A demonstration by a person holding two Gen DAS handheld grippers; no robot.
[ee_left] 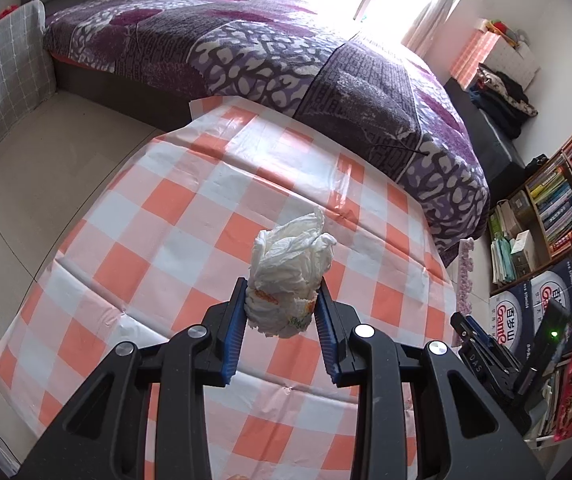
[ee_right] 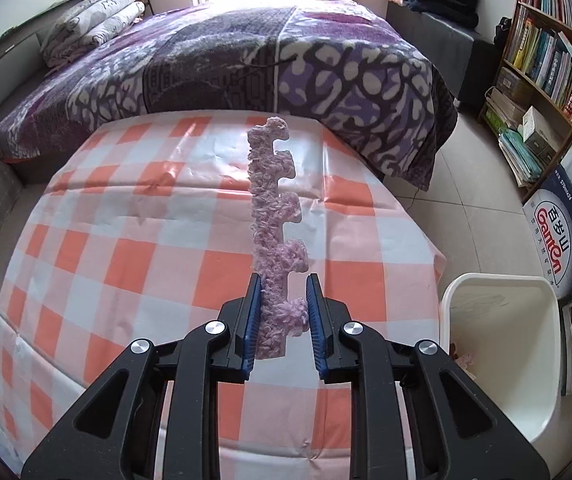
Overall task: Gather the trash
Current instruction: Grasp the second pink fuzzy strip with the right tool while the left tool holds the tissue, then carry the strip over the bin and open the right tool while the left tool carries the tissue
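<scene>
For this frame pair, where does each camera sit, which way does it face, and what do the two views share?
Left wrist: on the left gripper, looking down along its fingers at a crumpled tissue clamped between them; the other gripper's body shows at lower right.
Right wrist: on the right gripper, looking down at a purple yarn strip between its pads; white bin at right.
Shared: checkered tablecloth, purple bed, bookshelf, Ganten boxes.

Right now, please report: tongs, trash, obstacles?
Left tongs shut on tissue. Right tongs shut on yarn strip. Bin right of the table, path clear.
</scene>
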